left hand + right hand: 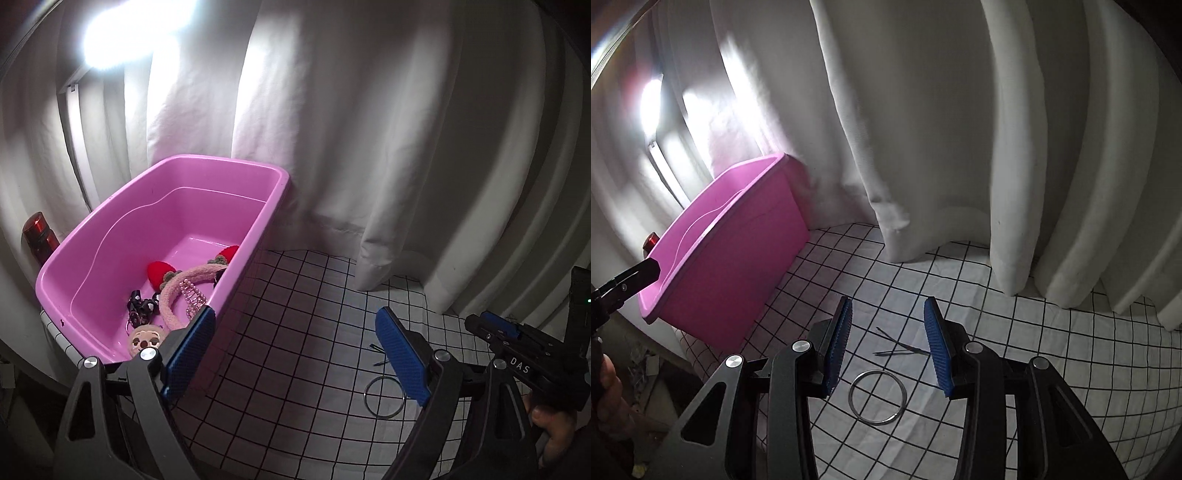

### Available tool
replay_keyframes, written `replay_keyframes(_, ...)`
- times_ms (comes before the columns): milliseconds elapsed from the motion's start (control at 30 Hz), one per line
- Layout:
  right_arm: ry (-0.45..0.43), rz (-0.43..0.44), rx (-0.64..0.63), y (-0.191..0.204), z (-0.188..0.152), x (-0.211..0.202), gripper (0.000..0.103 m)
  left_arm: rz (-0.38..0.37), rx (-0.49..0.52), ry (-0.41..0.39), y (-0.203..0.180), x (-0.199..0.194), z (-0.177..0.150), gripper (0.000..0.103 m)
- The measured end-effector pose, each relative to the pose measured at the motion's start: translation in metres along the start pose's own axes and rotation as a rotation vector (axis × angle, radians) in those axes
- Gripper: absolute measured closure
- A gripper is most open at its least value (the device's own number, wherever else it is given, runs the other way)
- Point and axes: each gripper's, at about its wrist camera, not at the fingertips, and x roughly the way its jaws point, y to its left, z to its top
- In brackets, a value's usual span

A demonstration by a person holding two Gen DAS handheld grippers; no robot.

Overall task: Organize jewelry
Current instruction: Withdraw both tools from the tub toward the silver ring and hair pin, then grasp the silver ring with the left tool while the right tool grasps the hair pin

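Both grippers' jaws stand spread and empty: the left gripper (295, 350) beside the pink plastic tub (258, 229), the right gripper (886, 347) above the checked cloth (1052, 369). At six o'clock from the right gripper lies a thin silver metal bangle (878, 397), with dark hairpins (901, 349) between its fingers.

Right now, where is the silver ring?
The silver ring lies flat on the checked cloth, right of the pink tub, just in front of the hairpins.

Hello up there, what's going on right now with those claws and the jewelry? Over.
Both claws open, empty: left claw, right claw. Silver bangle and hairpins on the checked cloth, under right claw. Pink tub part filled. Nothing in the way.
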Motion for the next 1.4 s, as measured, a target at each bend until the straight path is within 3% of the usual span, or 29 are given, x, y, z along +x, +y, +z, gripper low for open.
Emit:
replay_keyframes(233,0.070,0.032,-0.087,-0.031,-0.023,0.017,0.064,0.012,0.000,0.080,-0.044,0.029,-0.042,0.016)
replay_keyframes(633,0.196,0.228,-0.377,-0.035,-0.036,0.093,0.064,0.092,-0.085,0.189,-0.082,0.085,-0.118,0.016)
replay_keyframes(1033,0.261,0.353,-0.608,-0.037,-0.047,0.143,0.064,0.142,-0.127,0.226,-0.118,0.127,-0.150,0.016)
replay_keyframes(1400,0.261,0.419,-0.741,-0.028,-0.048,0.166,0.064,0.181,-0.159,0.220,-0.132,0.148,-0.162,0.016)
